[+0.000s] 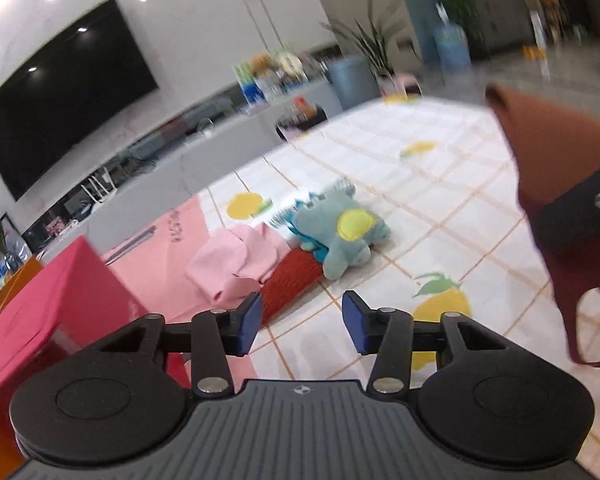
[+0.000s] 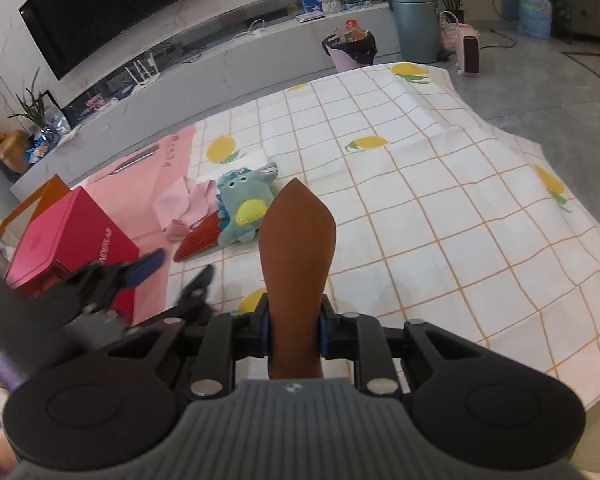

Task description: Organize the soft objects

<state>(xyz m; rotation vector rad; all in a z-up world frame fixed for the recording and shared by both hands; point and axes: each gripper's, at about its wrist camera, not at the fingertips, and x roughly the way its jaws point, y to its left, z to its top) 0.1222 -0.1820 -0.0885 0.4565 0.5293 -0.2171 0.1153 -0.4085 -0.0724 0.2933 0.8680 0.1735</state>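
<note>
My right gripper (image 2: 295, 338) is shut on a brown cloth item (image 2: 298, 264), held above the checked lemon-print cloth (image 2: 440, 208); the same brown item (image 1: 556, 184) shows at the right of the left wrist view. My left gripper (image 1: 302, 326) is open and empty, above the cloth near a small pile: a teal plush toy (image 1: 342, 236) with a yellow belly, a pink cloth (image 1: 236, 264) and a red knitted piece (image 1: 292, 284). The pile also shows in the right wrist view, with the teal plush toy (image 2: 242, 208) a little ahead and left of my left gripper (image 2: 176, 270).
A red box (image 2: 72, 240) stands on a pink sheet (image 2: 140, 184) at the left. Behind are a grey TV bench (image 2: 228, 64), a black TV (image 2: 112, 8), a grey bin (image 2: 418, 26), a pink heater (image 2: 468, 50) and a lined waste basket (image 2: 350, 52).
</note>
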